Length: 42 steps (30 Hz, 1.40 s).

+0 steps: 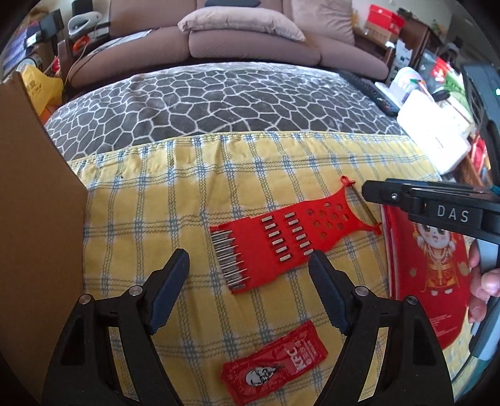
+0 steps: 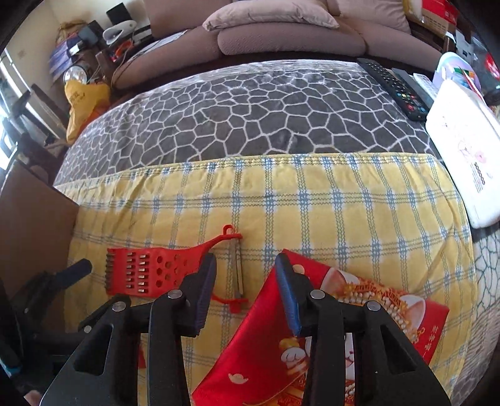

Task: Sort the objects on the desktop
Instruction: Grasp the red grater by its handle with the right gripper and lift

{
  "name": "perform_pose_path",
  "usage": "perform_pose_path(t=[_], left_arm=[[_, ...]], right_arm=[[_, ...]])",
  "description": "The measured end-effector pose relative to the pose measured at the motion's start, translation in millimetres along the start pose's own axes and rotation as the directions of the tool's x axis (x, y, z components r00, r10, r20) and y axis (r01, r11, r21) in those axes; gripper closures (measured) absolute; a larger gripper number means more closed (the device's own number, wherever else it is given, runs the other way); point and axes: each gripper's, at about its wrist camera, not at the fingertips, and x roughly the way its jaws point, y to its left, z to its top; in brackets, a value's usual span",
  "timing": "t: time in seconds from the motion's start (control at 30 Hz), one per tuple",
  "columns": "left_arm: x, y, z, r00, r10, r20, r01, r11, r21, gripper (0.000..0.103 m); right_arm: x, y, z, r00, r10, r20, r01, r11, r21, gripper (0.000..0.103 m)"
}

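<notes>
A red plastic grater-peeler [image 1: 290,240] lies flat on the yellow checked cloth [image 1: 187,200]; it also shows in the right wrist view [image 2: 150,271]. A red KFC ketchup packet [image 1: 275,365] lies near me. A red envelope with a cartoon figure [image 1: 434,265] lies at the right, also in the right wrist view [image 2: 337,337]. My left gripper [image 1: 250,262] is open and empty, just short of the grater. My right gripper [image 2: 247,262] is open and empty, over the grater's peeler blade and the envelope's corner. It also shows in the left wrist view [image 1: 375,192].
A brown cardboard box [image 1: 34,200] stands at the left edge of the cloth. Beyond the cloth is a grey patterned cover [image 1: 225,100], then a sofa with a pillow [image 1: 240,23]. Remote controls [image 2: 397,87] and a white case [image 2: 465,146] lie at the right.
</notes>
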Motion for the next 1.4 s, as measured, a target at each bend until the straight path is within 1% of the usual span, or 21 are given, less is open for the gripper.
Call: perform_pose_path(t=[0.07, 0.1, 0.17, 0.2, 0.23, 0.3, 0.33, 0.4, 0.5, 0.6, 0.7, 0.73, 0.8, 0.83, 0.87, 0.93, 1.0, 1.03, 1.1, 1.27, 1.4], left_arm=[[4.8, -2.7, -1.0, 1.000, 0.010, -0.005, -0.010, 1.000, 0.016, 0.027], [7.4, -4.0, -1.3, 1.000, 0.019, -0.009, -0.019, 1.000, 0.025, 0.024], [11.0, -4.6, -2.0, 1.000, 0.020, -0.009, -0.019, 0.999, 0.026, 0.021], [11.5, -4.4, -2.2, 1.000, 0.019, -0.006, -0.019, 1.000, 0.022, 0.021], [12.2, -4.9, -2.0, 1.000, 0.022, -0.003, -0.022, 1.000, 0.021, 0.021], [14.2, -7.3, -1.6, 0.999, 0.038, -0.002, -0.038, 0.999, 0.030, 0.021], [15.1, -8.5, -1.3, 0.999, 0.046, -0.001, -0.046, 0.998, 0.035, 0.021], [15.5, -9.4, -0.6, 0.997, 0.073, 0.002, -0.073, 0.997, 0.039, 0.021], [13.7, -0.7, 0.1, 0.992, 0.124, 0.015, -0.124, 0.992, -0.004, 0.021], [15.8, 10.3, 0.4, 0.993, 0.117, 0.014, -0.117, 0.993, -0.030, 0.021], [18.2, 8.5, 2.6, 0.993, 0.119, 0.015, -0.118, 0.993, -0.021, 0.020], [19.0, 5.2, 3.5, 0.994, 0.105, 0.015, -0.105, 0.994, -0.010, 0.020], [19.5, -2.9, 4.7, 0.999, 0.053, 0.015, -0.053, 0.998, 0.015, 0.022], [18.8, -7.4, 5.6, 0.999, 0.038, 0.018, -0.038, 0.999, 0.025, 0.023], [17.2, -9.5, 5.8, 0.999, 0.042, 0.023, -0.042, 0.999, 0.026, 0.025], [14.9, -7.4, 5.4, 0.999, 0.024, 0.024, -0.024, 1.000, 0.006, 0.033], [12.3, -0.6, 4.9, 1.000, -0.018, 0.024, 0.019, 0.999, -0.030, 0.034], [9.7, 2.0, 4.0, 0.999, -0.039, 0.026, 0.040, 0.998, -0.045, 0.035], [4.2, 1.2, 2.3, 0.998, -0.048, 0.029, 0.050, 0.998, -0.050, 0.036], [-19.3, -6.5, -1.0, 0.996, -0.066, 0.053, 0.069, 0.996, -0.052, 0.037], [-49.7, -14.0, -5.0, 0.993, -0.084, 0.083, 0.089, 0.995, -0.050, 0.037]], right_arm=[[4.1, 8.3, 4.5, 1.000, -0.011, -0.014, 0.010, 0.999, -0.050, 0.071], [6.8, 12.1, 5.9, 0.999, -0.024, -0.021, 0.022, 0.997, -0.072, 0.073], [14.6, 19.5, 7.8, 0.997, -0.069, -0.044, 0.063, 0.991, -0.116, 0.073], [18.1, 20.9, 7.5, 0.995, -0.085, -0.051, 0.078, 0.989, -0.125, 0.073], [23.3, 21.5, 6.7, 0.994, -0.089, -0.062, 0.080, 0.988, -0.131, 0.077], [28.7, 21.9, 4.4, 0.994, -0.084, -0.066, 0.075, 0.989, -0.131, 0.081], [27.7, 22.4, 3.6, 0.995, -0.082, -0.053, 0.074, 0.988, -0.132, 0.087], [27.1, 23.2, 2.7, 0.997, -0.058, -0.052, 0.051, 0.990, -0.129, 0.093], [27.0, 23.5, 1.0, 0.997, -0.062, -0.043, 0.056, 0.989, -0.136, 0.096], [26.0, 20.1, 1.1, 0.998, -0.047, -0.041, 0.042, 0.992, -0.116, 0.097], [25.4, 19.5, 1.1, 0.998, -0.040, -0.038, 0.036, 0.993, -0.110, 0.096], [25.3, 19.7, 0.7, 0.999, -0.037, -0.037, 0.032, 0.994, -0.108, 0.096], [24.6, 20.2, 0.7, 0.999, -0.001, -0.037, -0.003, 0.995, -0.097, 0.096], [23.8, 20.8, 0.4, 0.999, 0.019, -0.038, -0.023, 0.996, -0.089, 0.096], [23.0, 22.1, -0.2, 0.999, 0.014, -0.037, -0.017, 0.996, -0.087, 0.095], [20.1, 22.5, -1.9, 1.000, -0.008, -0.027, 0.005, 0.995, -0.099, 0.095], [16.2, 16.9, -3.5, 1.000, 0.012, -0.026, -0.014, 0.997, -0.080, 0.095], [12.1, 13.2, -4.2, 0.999, 0.035, -0.018, -0.036, 0.997, -0.063, 0.095], [0.7, 8.8, -4.6, 0.997, 0.072, 0.001, -0.072, 0.997, -0.036, 0.096], [-32.4, 17.1, -8.1, 0.998, 0.049, 0.043, -0.046, 0.997, -0.068, 0.096], [-66.9, 20.3, -12.3, 0.995, 0.057, 0.076, -0.052, 0.996, -0.073, 0.096]])
